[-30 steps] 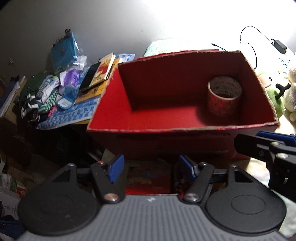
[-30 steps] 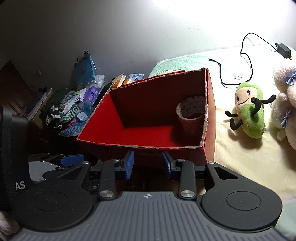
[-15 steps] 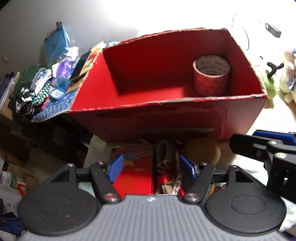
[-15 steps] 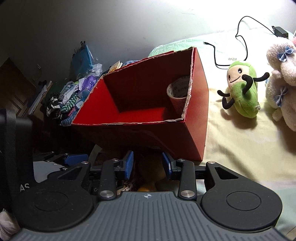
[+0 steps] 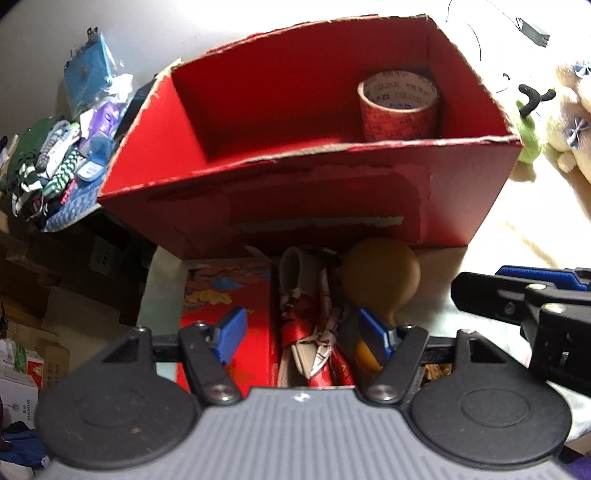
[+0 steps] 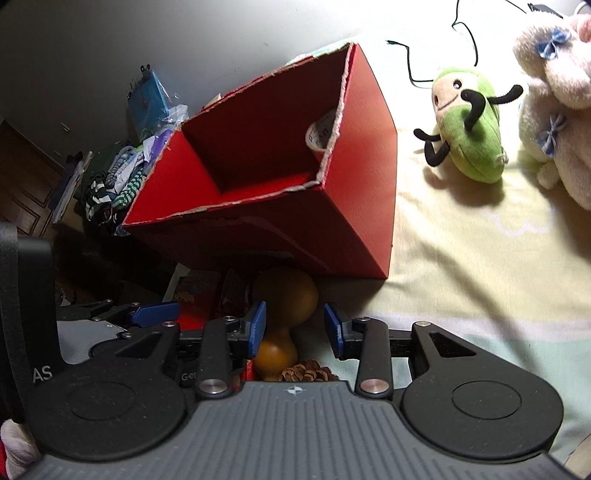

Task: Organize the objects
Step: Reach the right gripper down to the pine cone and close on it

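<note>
Hard light from above, dim left side
Wall (image 5: 295, 14) glare blown out; red box (image 5: 314, 206) slightly motion-blurred; fisheye bends edges; plush toy (image 6: 469, 133) casts soft shadow

1 red cardboard box (image 5: 332, 192) holds 1 roll of tape (image 5: 399, 105). In front of the box lie 1 brown gourd (image 6: 284, 317), 1 red printed carton (image 5: 225, 295) and 1 red-and-white patterned cloth (image 5: 310, 325). To the right of the box sit 2 plush toys: 1 green (image 6: 469, 136), 1 cream (image 6: 554, 92).

L gripper (image 5: 301, 334): jaws apart, empty | R gripper (image 6: 294, 328): jaws apart, empty
</note>
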Tool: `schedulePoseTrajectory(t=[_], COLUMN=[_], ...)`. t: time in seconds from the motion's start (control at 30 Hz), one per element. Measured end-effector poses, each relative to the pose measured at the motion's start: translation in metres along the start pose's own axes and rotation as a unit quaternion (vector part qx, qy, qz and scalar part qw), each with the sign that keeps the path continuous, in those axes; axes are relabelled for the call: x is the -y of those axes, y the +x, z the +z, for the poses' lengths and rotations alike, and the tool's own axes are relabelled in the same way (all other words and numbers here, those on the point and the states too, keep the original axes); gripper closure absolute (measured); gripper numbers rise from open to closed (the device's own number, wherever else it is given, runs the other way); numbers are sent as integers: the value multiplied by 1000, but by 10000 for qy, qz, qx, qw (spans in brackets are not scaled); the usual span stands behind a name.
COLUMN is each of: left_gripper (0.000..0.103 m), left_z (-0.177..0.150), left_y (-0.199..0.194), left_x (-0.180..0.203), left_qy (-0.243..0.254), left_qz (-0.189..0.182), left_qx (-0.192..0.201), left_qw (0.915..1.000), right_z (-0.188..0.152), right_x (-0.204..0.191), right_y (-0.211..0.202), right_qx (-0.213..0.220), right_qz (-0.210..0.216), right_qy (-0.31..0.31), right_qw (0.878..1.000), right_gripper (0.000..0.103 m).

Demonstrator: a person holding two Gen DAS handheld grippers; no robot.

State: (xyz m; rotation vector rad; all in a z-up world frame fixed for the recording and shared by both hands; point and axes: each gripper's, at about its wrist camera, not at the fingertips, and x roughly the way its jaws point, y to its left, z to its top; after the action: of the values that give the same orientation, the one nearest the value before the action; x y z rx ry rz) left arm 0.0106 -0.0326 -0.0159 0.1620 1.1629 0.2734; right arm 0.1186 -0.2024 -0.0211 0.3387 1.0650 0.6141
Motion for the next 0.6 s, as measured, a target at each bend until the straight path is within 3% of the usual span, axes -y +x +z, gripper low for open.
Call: schedulePoseTrajectory(t=[0.6], left_gripper=[31], left_z=[-5], left_y=[12], left_x=[-3], left_qy=[78], left_qz=[-169], left_qx=[-256], left_qw=[9995], right_z=[-12], right_x=[15], right_y=[11], right_qx=[-470], right_qz=[102], right_qy=[309], right_qw=[9984], right_gripper=[60])
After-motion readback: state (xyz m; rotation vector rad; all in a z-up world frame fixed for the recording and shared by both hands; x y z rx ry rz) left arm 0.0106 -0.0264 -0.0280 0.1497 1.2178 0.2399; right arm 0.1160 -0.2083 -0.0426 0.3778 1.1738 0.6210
